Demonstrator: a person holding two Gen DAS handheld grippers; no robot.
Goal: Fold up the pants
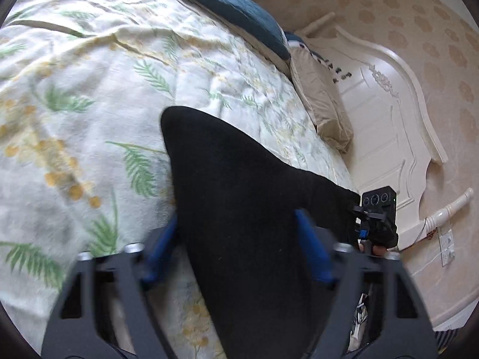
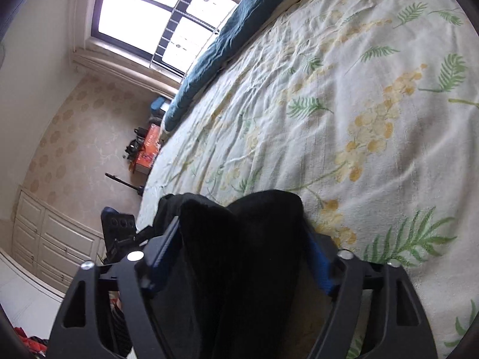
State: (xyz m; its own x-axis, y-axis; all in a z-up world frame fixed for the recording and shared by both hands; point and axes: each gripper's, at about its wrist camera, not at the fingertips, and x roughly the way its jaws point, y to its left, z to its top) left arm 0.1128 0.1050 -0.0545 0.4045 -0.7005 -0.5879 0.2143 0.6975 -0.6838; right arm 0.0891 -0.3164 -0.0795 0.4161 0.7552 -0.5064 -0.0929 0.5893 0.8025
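Left tongs point(image 1: 236, 227) and right tongs point(image 2: 239, 233) each stand half-spread with black pants point(image 1: 239, 185) bunched between the blue fingers; whether the pads bite is unclear. Cloth hangs between the two above the floral bedspread point(image 1: 89, 104). Judged: early stage. No flat fold shows yet; laying out and folding remain.

Pants hid the fingertips

The black pants point(image 1: 239, 209) ran past the lower edge; whether either gripper's blurred blue pads point(image 2: 320, 266) pressed them was unclear.
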